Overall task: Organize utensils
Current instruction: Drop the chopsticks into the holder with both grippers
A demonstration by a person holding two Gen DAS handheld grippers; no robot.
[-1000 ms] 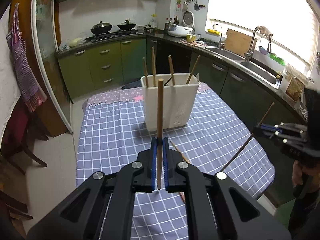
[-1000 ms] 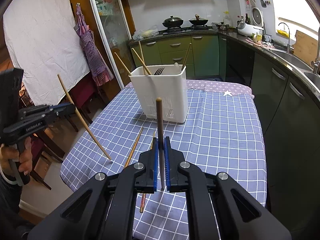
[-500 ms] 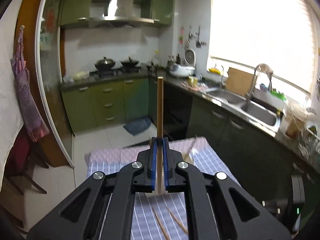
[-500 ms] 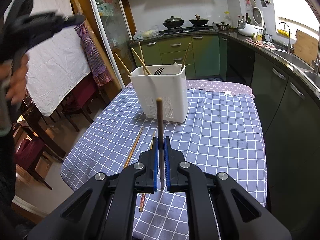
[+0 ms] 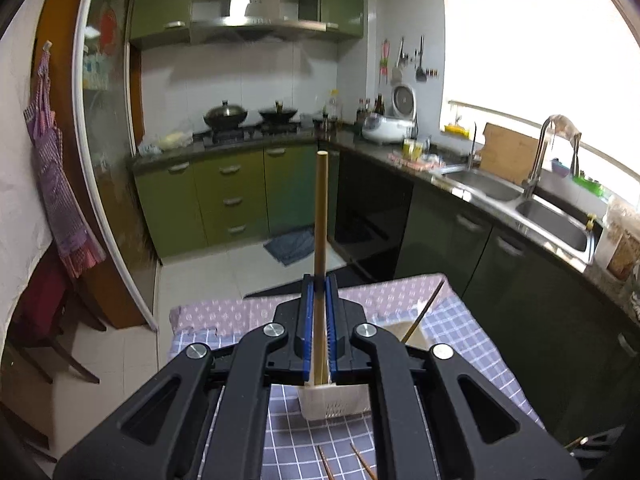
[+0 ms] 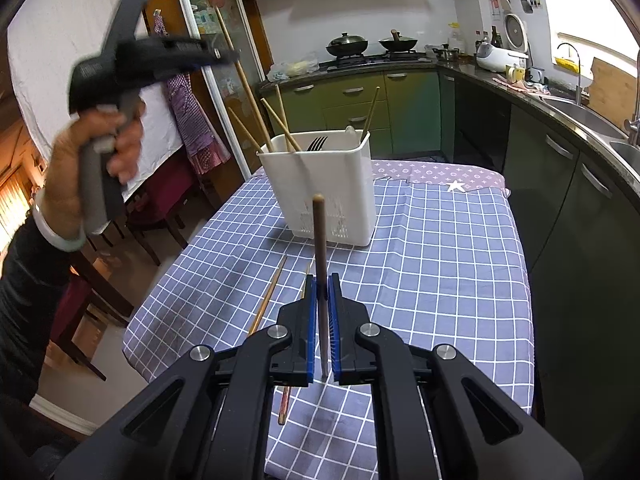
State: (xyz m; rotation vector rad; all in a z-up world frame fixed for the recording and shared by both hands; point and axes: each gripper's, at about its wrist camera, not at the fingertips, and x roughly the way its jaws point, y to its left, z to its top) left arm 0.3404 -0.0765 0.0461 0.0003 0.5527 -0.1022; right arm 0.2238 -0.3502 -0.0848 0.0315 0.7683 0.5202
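Only the right wrist view shows the whole white utensil holder (image 6: 332, 192) standing on the checked tabletop (image 6: 440, 280) with chopsticks and a fork (image 6: 317, 144) in it, two loose chopsticks (image 6: 268, 300) lying just in front, and the left gripper (image 6: 224, 56) raised high at left, clenched on a light chopstick (image 6: 240, 76) that slants down toward the holder. The left wrist view looks out over the kitchen, and its own black frame hides most of the holder, leaving only a base corner and one leaning chopstick. The right gripper (image 6: 323, 320) is clenched on a dark chopstick (image 6: 320, 248) standing upright; motion blur softens the left hand (image 6: 100, 148).
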